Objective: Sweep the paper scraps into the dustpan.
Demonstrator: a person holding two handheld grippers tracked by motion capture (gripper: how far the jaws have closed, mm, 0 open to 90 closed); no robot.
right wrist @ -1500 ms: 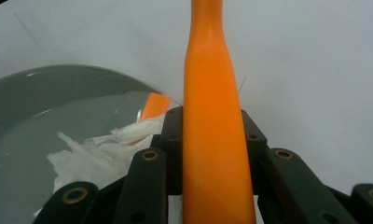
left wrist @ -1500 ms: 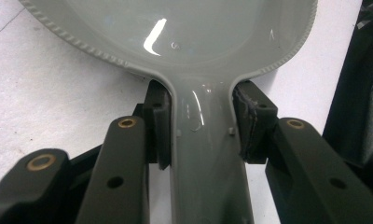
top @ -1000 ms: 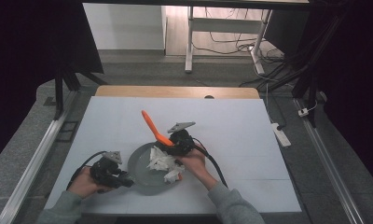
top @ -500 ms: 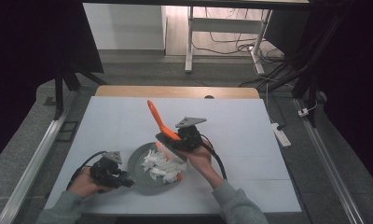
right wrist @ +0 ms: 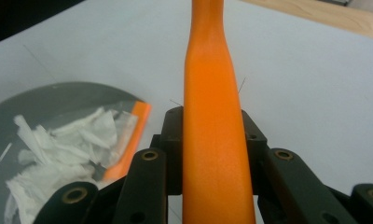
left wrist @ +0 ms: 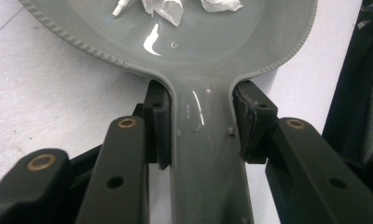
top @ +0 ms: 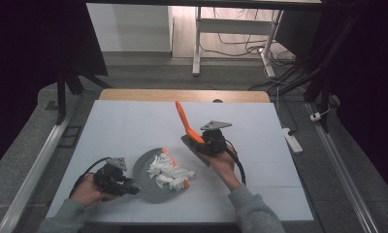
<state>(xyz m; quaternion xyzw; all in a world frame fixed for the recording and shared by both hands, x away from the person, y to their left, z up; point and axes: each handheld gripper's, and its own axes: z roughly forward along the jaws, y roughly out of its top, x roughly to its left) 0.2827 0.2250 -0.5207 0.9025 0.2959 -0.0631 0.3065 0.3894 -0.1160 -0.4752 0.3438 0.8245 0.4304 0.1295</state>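
A grey dustpan (top: 144, 178) lies on the white table near the front, with white paper scraps (top: 170, 173) piled in it and an orange strip (top: 169, 154) along its lip. My left gripper (top: 130, 188) is shut on the pan's handle (left wrist: 205, 158), one pad on each side of it. Right of the pan, my right gripper (top: 205, 141) is shut on an orange brush handle (top: 184, 118) that slants up and to the back left; the handle (right wrist: 211, 93) runs straight up between its jaws. A grey part of the brush (top: 194, 148) hangs below the gripper, above the table.
The white sheet (top: 134, 126) covers the table, with a wooden edge (top: 182, 95) at the back. A power strip (top: 292, 139) lies on the floor to the right. Metal rails (top: 37, 165) run along both sides.
My right gripper has lifted the brush off the pan's paper scraps and carried it to the right and slightly back. The left gripper and the pan have stayed put.
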